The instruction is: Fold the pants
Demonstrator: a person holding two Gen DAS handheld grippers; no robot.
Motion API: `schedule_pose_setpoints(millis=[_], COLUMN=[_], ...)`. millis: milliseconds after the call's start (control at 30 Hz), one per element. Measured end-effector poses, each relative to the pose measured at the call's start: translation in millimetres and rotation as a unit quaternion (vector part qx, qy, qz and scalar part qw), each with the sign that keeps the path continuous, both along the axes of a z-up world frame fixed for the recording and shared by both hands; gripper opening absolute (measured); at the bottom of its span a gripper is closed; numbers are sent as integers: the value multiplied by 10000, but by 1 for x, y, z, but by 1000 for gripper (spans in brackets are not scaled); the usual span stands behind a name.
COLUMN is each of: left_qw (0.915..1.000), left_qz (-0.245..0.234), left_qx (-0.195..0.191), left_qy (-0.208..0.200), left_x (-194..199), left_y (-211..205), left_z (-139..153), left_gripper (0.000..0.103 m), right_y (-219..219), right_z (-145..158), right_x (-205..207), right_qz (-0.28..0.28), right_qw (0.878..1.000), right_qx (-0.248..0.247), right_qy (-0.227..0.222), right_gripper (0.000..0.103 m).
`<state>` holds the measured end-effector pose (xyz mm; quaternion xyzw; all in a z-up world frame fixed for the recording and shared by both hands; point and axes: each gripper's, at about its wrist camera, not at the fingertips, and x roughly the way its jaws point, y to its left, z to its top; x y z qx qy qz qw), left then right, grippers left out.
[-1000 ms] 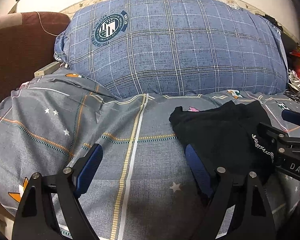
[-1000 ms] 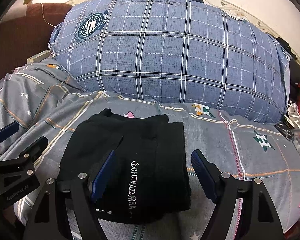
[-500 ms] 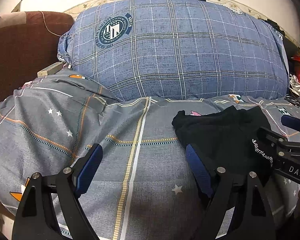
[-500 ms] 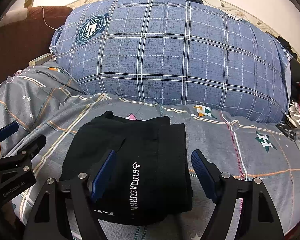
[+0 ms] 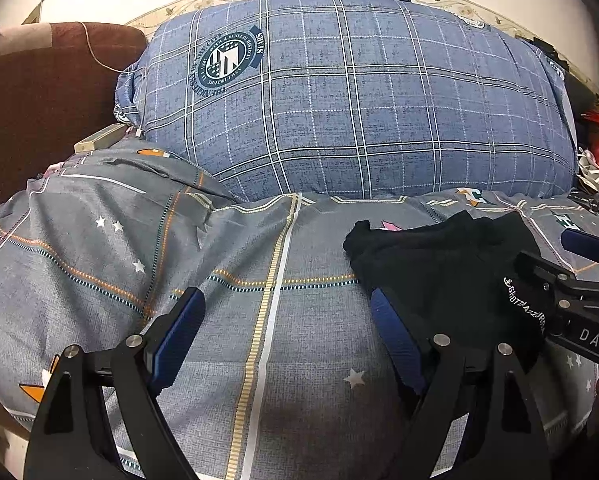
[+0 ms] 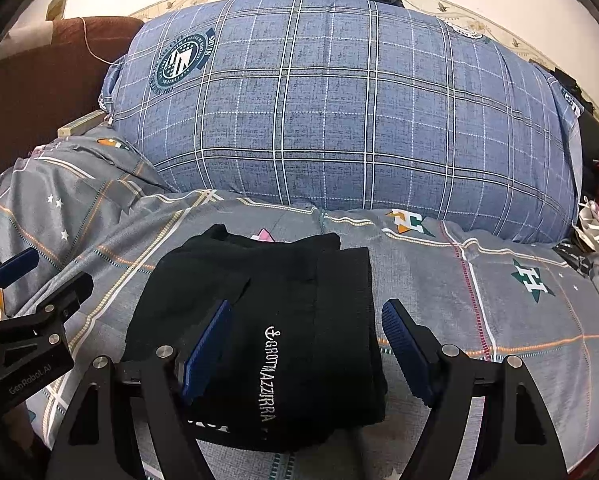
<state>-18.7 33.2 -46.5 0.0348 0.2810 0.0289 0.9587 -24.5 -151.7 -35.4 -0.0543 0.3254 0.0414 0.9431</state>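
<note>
The folded black pants (image 6: 267,332) lie on the grey bed cover (image 6: 479,300), in front of the blue checked pillow (image 6: 339,112). The right tool (image 6: 305,354) hangs wide open over them, gripping nothing. The left tool (image 5: 287,336) is also wide open and empty, just beside them.

The folded black fabric pants (image 6: 259,320) carry white embroidered lettering and lie on a grey bedsheet (image 5: 219,340) printed with white stars and orange, yellow and white stripes. At the sheet's far edge sits a blue plaid pillow (image 6: 339,120) with a round navy crest, beside a maroon headboard (image 5: 39,100).
</note>
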Motion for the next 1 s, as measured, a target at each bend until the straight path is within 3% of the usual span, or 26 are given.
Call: schedule_pose_setpoints(millis=[1000], left_qw=[9997], left_qz=[-21], left_qx=[110], left_qy=[233], left_x=[5], left_y=[-4], left_z=[-10], left_gripper=[86], right_y=[2], right_z=[-3], right_x=[1], right_qz=[-5], right_qw=[10000], right_qx=[31], right_qy=[32], right_gripper=[79])
